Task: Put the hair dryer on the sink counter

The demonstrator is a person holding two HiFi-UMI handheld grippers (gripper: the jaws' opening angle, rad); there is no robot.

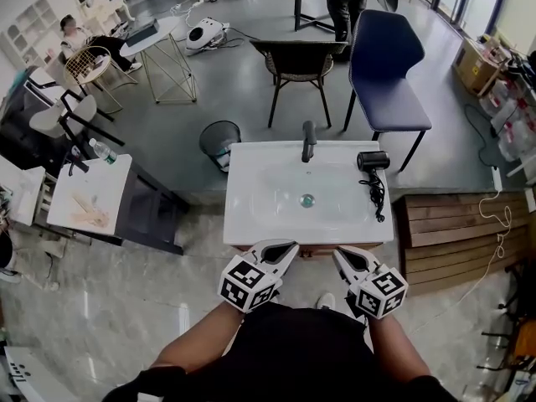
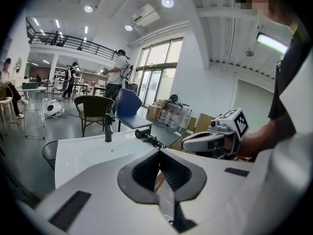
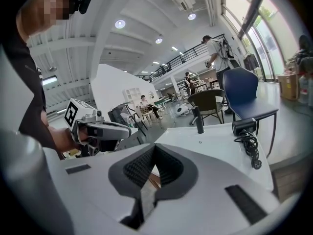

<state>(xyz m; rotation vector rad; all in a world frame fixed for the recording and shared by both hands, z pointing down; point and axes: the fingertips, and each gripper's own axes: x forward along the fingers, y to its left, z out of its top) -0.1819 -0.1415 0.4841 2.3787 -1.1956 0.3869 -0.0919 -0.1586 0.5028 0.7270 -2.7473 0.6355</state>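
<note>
Grey floor surrounds the white sink counter [image 1: 251, 224], black faucet [image 1: 308, 141] on its back edge; the black hair dryer [image 1: 373, 162] lies at its right rear corner. Off its front edge hover the left gripper [image 1: 287, 248] and right gripper [image 1: 338, 255]. Both gripper views show jaws pressed together, empty.

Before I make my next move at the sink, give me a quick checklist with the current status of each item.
1. Black hair dryer on the white sink counter: ok, lying to the right of the basin.
2. Its black cord on the counter: ok, bundled beside the basin.
3. Left gripper empty: ok, jaws together on nothing.
4. Right gripper empty: ok, jaws together on nothing.
5. Both grippers clear of the dryer: ok, held at the counter's near edge.
6. Dryer switched off: cannot tell.
</note>
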